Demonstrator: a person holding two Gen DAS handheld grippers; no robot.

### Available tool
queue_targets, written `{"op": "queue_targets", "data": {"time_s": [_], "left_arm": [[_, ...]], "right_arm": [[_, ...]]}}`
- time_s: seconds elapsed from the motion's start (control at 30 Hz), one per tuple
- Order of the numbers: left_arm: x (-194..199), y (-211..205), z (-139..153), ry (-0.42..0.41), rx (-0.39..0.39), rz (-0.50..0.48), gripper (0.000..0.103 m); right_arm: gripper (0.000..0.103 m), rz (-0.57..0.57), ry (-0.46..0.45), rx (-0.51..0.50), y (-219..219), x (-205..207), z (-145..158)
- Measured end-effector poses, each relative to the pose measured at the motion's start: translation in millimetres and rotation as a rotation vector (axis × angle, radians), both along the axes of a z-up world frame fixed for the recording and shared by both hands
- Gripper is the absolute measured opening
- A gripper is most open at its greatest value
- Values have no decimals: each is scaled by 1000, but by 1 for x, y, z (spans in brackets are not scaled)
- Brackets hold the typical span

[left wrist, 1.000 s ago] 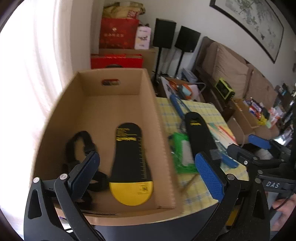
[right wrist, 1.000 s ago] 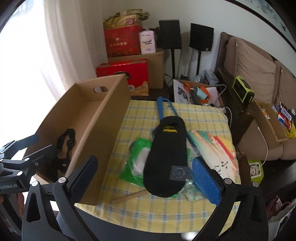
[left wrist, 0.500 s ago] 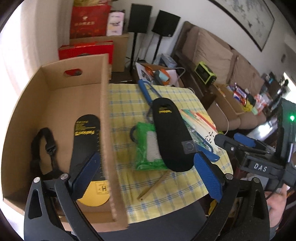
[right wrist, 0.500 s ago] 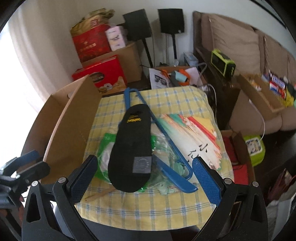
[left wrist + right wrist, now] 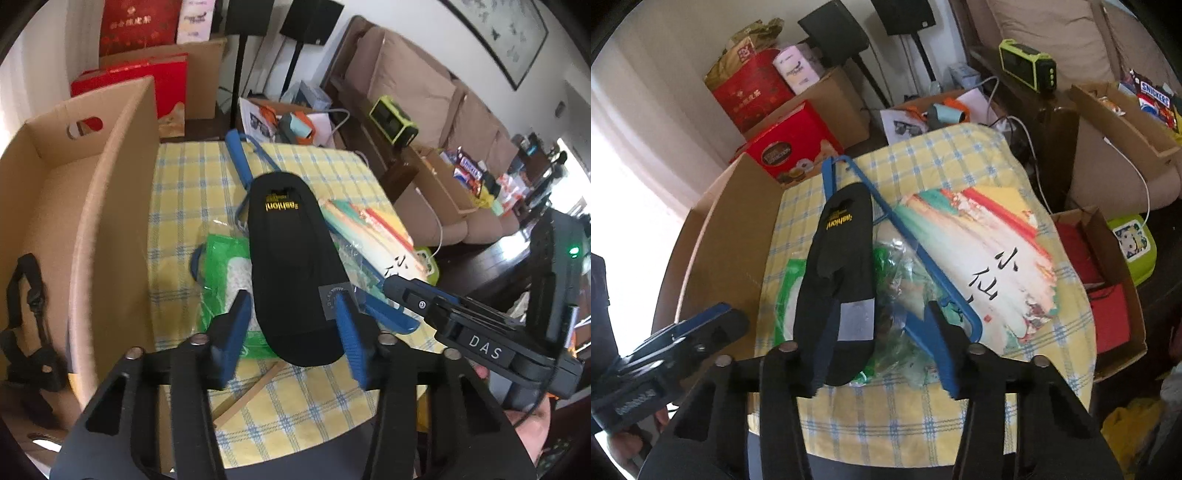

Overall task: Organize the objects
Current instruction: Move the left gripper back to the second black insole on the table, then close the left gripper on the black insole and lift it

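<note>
Both grippers are closing. The left gripper (image 5: 291, 328) straddles the near end of the insole (image 5: 291, 266) on the tabletop (image 5: 295, 402); the right gripper (image 5: 882, 339) spans wrappers (image 5: 901, 280) and may snag the hanger (image 5: 923, 266).

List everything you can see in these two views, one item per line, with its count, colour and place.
insole: one, black, on the table, lying over the packet
packet: one, green, under the insole
hanger: one, blue, partly beneath the insole
book: one, multicoloured, right side of the table
stick: one, wooden, near table edge
tablecloth: one, yellow check, covering the table
cardboard box: one, brown, left of the table
strap: one, black, inside the box
radio: one, green, beside the sofa
left gripper: black with blue pads, jaws closing either side of the insole's heel
right gripper: same colours, jaws closing over the insole's edge and the hanger
</note>
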State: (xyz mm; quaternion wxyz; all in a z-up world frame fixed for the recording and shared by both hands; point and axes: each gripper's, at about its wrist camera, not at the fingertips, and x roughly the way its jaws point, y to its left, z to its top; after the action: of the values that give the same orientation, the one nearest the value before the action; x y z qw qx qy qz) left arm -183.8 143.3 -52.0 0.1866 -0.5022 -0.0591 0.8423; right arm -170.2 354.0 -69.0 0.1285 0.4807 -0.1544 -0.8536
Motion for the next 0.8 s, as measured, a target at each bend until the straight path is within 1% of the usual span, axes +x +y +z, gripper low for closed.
{"op": "queue_targets", "data": {"time_s": [0.07,0.13,0.33,0.43,0.5,0.57,0.67,0.8], "left_arm": [[-2,5,-9,-7,-12,6,36],[-4,9,-18,-12,-19,21,30],[-10,14,-46,-54,-24,52,30],[-15,12,-57,-79,-10,72,30],[-16,9,-60,-70,-5,85,30],[-18,8,-62,-77,3,90,31],[-19,4,-64,-85,28,100,37],[-21,0,-65,-83,30,129,37]], "right_arm": [[39,8,-5,-3,-3,-2,-3],[36,19,-7,-3,-6,-3,-7],[35,38,-20,-10,-12,-7,-17],[33,42,-25,-20,-13,-8,-21],[32,46,-26,-25,-14,-10,-23],[30,47,-33,-32,-15,-11,-25],[25,49,-44,-43,-17,-14,-30],[24,49,-48,-41,-18,-14,-33]]}}
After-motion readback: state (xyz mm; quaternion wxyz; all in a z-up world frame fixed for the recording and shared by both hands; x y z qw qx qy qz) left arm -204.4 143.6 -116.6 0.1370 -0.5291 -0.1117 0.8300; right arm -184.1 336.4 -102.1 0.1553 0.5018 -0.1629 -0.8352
